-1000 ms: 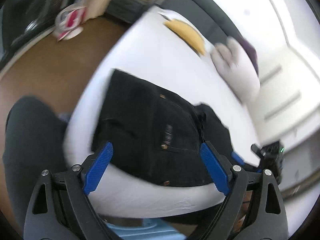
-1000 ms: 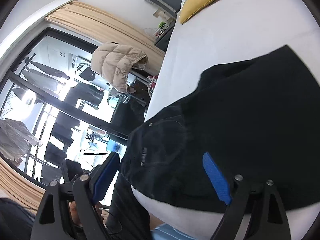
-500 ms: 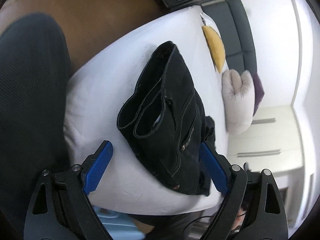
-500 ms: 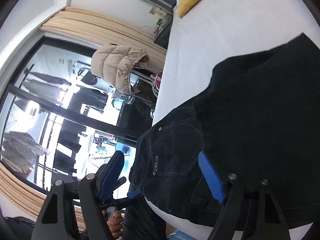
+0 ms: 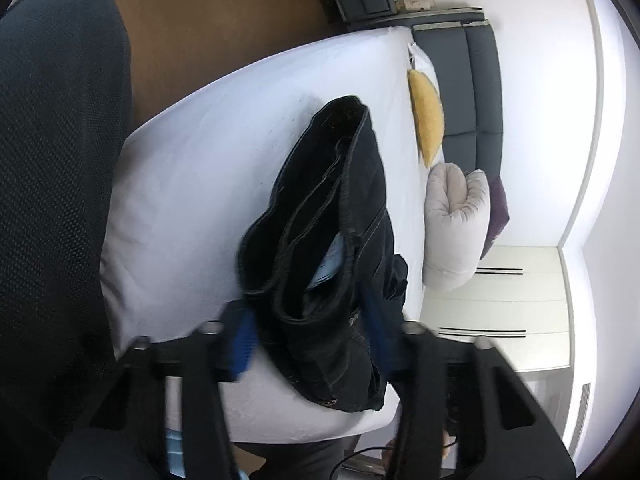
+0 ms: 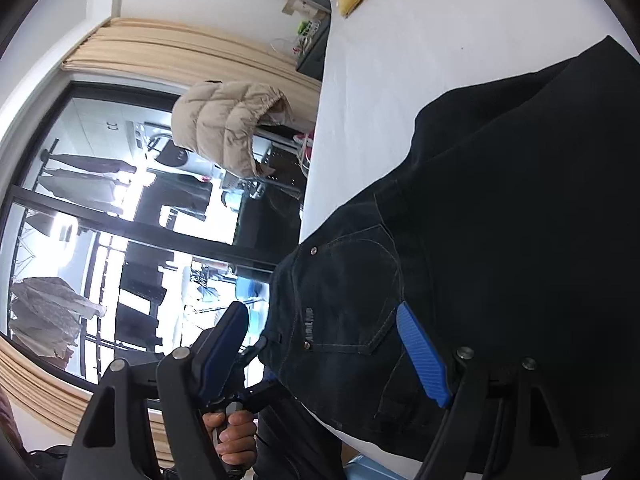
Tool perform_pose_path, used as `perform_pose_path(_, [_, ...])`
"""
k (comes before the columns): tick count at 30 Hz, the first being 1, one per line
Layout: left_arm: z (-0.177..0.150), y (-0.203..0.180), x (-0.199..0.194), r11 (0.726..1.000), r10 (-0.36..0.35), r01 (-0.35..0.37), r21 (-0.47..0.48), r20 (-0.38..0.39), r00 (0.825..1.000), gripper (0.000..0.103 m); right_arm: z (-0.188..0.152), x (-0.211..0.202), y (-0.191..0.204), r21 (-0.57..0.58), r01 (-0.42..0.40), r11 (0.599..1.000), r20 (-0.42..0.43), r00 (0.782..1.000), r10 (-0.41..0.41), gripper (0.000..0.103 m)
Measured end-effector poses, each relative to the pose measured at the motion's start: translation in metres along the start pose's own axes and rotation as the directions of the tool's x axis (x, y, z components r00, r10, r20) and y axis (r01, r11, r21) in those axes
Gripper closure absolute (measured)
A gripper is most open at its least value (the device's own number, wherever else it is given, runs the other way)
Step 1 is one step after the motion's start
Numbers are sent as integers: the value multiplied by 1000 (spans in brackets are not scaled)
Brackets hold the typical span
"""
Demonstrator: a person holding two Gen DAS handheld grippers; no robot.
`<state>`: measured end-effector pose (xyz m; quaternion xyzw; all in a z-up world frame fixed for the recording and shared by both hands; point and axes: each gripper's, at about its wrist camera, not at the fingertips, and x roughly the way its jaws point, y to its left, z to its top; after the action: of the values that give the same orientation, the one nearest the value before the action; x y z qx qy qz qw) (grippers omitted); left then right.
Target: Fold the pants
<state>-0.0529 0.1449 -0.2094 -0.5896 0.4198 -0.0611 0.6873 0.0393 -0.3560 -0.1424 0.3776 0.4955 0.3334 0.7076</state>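
Black denim pants (image 5: 332, 216) lie folded in a thick stack on a white bed (image 5: 208, 160). In the left wrist view the waistband end faces me, with layered edges and a pale blue lining showing. My left gripper (image 5: 308, 338) is open, its blurred blue pads on either side of the stack's near end. In the right wrist view the pants (image 6: 500, 220) fill the right side, back pocket and rivets visible. My right gripper (image 6: 320, 352) is open, one pad over the pocket area, the other off the bed's edge.
A yellow cushion (image 5: 426, 112), a grey rolled pillow (image 5: 456, 220) and a dark grey headboard (image 5: 480, 80) sit at the bed's far end. The person's dark trouser leg (image 5: 56, 160) is at left. A beige puffer jacket (image 6: 228, 128) hangs by the window.
My left gripper has narrowed and moved in around the near end of the folded stack. The right gripper has shifted slightly closer over the pocket area.
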Motion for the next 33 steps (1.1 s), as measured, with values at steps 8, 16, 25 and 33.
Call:
perform_pose_path(8, [-6, -19, -11, 997, 3, -4, 74, 11, 1000, 87, 22, 17, 11, -46, 113, 993, -71, 991, -116, 23])
perform_pose_path(16, [-10, -57, -18, 979, 22, -26, 202, 24, 999, 89, 36, 65, 1, -78, 246, 966, -231, 938, -258, 23])
perform_pose_path(25, [-27, -125, -15, 906, 57, -70, 416, 43, 997, 89, 22, 87, 2, -240, 304, 922, -214, 910, -355, 0])
perform_pose_path(33, [-97, -211, 29, 655, 107, -107, 748, 48, 993, 89, 63, 32, -5, -11, 129, 992, -151, 980, -129, 12])
